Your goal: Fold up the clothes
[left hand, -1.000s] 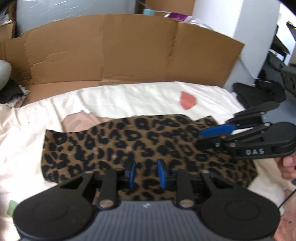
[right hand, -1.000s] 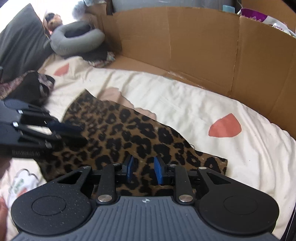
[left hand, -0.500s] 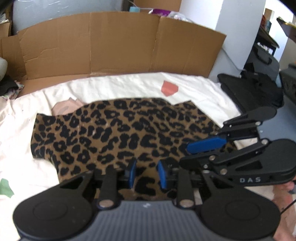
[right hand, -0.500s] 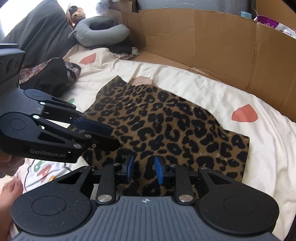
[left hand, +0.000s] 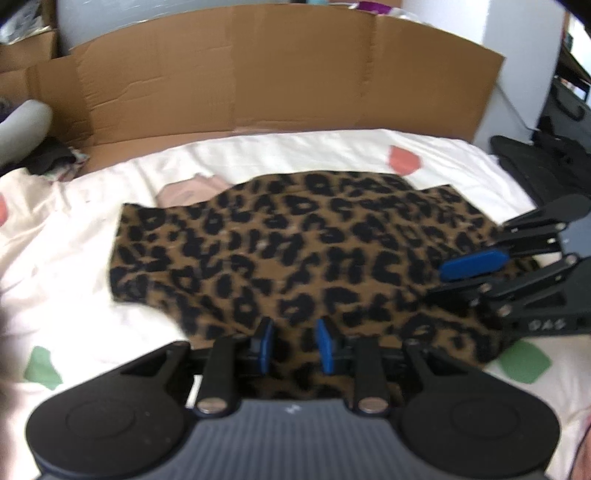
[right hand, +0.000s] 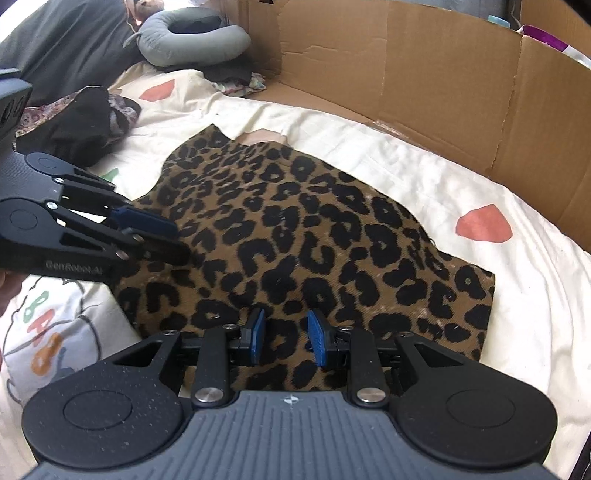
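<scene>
A leopard-print garment lies flat on a cream bedsheet; it also shows in the right wrist view. My left gripper is open and empty, its blue pads hovering over the garment's near edge. It also shows at the left of the right wrist view. My right gripper is open and empty over the garment's near edge. It also shows at the right of the left wrist view, over the garment's right side.
A cardboard wall stands along the far side of the bed. A grey neck pillow and dark clothes lie at the far left. A pink fabric piece peeks from under the garment's far edge. Black bags sit off the bed's right.
Both grippers have drawn back toward the near edge of the garment and stayed open. The garment lies spread flat, unchanged in shape.
</scene>
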Motion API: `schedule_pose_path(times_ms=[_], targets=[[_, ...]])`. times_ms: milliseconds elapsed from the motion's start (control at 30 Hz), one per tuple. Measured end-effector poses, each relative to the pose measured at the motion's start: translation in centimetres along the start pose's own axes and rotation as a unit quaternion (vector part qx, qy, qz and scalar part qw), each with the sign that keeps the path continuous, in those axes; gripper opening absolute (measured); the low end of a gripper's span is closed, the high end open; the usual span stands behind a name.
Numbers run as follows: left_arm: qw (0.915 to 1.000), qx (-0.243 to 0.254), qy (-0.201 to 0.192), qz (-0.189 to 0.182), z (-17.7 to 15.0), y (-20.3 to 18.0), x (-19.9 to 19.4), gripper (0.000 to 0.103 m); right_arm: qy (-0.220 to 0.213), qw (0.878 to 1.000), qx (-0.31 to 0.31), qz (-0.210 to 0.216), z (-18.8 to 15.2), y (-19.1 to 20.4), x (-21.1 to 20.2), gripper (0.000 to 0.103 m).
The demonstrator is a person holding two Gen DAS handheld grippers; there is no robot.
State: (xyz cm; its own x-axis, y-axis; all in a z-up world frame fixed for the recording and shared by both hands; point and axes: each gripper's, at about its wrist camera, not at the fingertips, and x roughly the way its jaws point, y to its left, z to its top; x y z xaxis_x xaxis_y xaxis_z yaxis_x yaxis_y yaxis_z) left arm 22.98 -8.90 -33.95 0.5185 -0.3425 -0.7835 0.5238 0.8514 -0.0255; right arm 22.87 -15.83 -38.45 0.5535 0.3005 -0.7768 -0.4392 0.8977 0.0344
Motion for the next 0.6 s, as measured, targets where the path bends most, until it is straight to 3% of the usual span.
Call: schedule_pose_path(times_ms=[233, 400, 600], targets=[[0.9995, -0.021, -0.001, 0.024, 0.3, 2.4, -1.2, 0.023, 0.002, 0.999, 0.032, -0.042, 0.2, -2.1, -0.8, 0.031], [0.9994, -0.022, -0.02, 0.015, 0.9, 1.8, -3.6, 0.023, -0.012, 0.998, 0.056, -0.032, -0.3, -2.5, -2.7, 0.031], [0.9995, -0.024, -0.015, -0.012, -0.1, -0.3, -5.2, 0.024, -0.029, 0.998, 0.052, -0.007, -0.7, -0.3, -4.6, 0.031]])
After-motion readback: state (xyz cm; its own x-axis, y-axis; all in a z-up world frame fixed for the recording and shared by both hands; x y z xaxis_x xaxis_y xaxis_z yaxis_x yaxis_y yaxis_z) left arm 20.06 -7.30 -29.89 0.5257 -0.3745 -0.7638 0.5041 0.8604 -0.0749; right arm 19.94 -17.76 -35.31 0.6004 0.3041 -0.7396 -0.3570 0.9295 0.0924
